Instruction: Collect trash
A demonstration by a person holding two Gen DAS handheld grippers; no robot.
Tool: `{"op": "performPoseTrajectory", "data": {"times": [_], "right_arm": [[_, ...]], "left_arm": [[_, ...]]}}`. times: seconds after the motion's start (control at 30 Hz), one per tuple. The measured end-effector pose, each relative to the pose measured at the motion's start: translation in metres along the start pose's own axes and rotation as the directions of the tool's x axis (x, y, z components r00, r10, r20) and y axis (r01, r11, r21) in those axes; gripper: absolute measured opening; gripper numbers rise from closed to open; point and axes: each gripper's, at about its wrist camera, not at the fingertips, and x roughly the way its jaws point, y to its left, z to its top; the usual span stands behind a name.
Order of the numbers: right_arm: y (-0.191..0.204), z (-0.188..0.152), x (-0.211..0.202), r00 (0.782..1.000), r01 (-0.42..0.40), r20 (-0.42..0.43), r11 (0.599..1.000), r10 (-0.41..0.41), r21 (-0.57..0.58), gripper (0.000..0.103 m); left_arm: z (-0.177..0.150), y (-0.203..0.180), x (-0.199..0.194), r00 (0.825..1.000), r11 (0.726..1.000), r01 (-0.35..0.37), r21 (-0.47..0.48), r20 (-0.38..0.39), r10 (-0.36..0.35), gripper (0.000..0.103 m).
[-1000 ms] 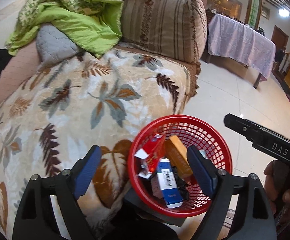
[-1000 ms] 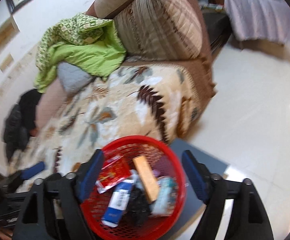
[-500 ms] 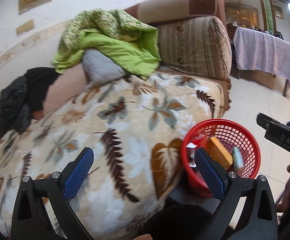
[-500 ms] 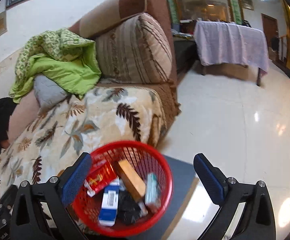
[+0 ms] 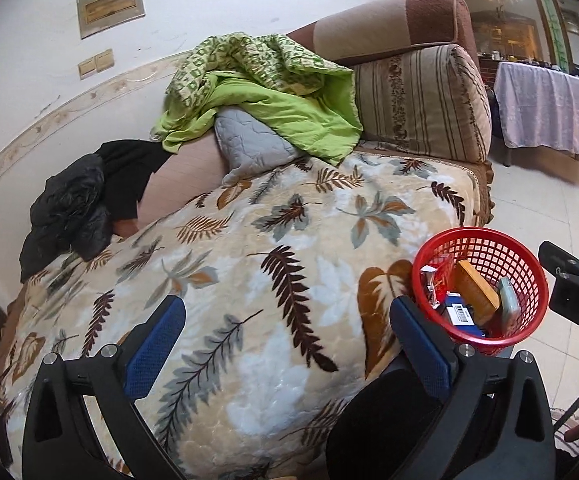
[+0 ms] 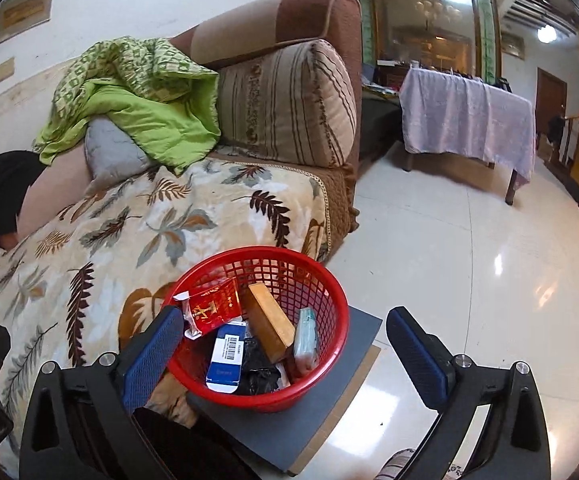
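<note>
A red mesh basket [image 6: 329,292] stands on a grey board [image 6: 353,344] beside the sofa; the left wrist view shows the same basket [image 5: 529,280] at the right. It holds several pieces of trash: a red packet [image 6: 213,308], a tan box [image 6: 269,322], a blue and white box [image 6: 227,356], a pale green pack [image 6: 305,336] and black wrapping [image 6: 257,364]. My right gripper [image 6: 285,352] hangs open above and in front of the basket, holding nothing. Over the leaf-patterned blanket [image 5: 249,280] my left gripper [image 5: 289,340] stands open and empty, left of the basket.
A green quilt [image 5: 269,92] and grey cushion [image 5: 249,148] lie at the sofa's back, black clothes [image 5: 81,200] at its left end. A striped bolster [image 6: 289,108] caps the armrest. A cloth-covered table [image 6: 465,116] stands across the glossy tile floor [image 6: 469,280].
Both grippers have drawn back and tilted up from the basket, and their jaws have spread wider. The basket now sits smaller and lower in both views, with more sofa and wall showing.
</note>
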Motion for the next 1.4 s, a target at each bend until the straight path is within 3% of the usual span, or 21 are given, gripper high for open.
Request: {"op": "performPoseTrajectory", "data": {"times": [1.4], "right_arm": [[0.008,-0.004,0.002,0.999,0.027,-0.019,0.999,-0.028,-0.041,0.103]], "left_arm": [[-0.007,0.011,0.001,1.000,0.999,0.002,-0.032,-0.006,-0.002,0.102]]}}
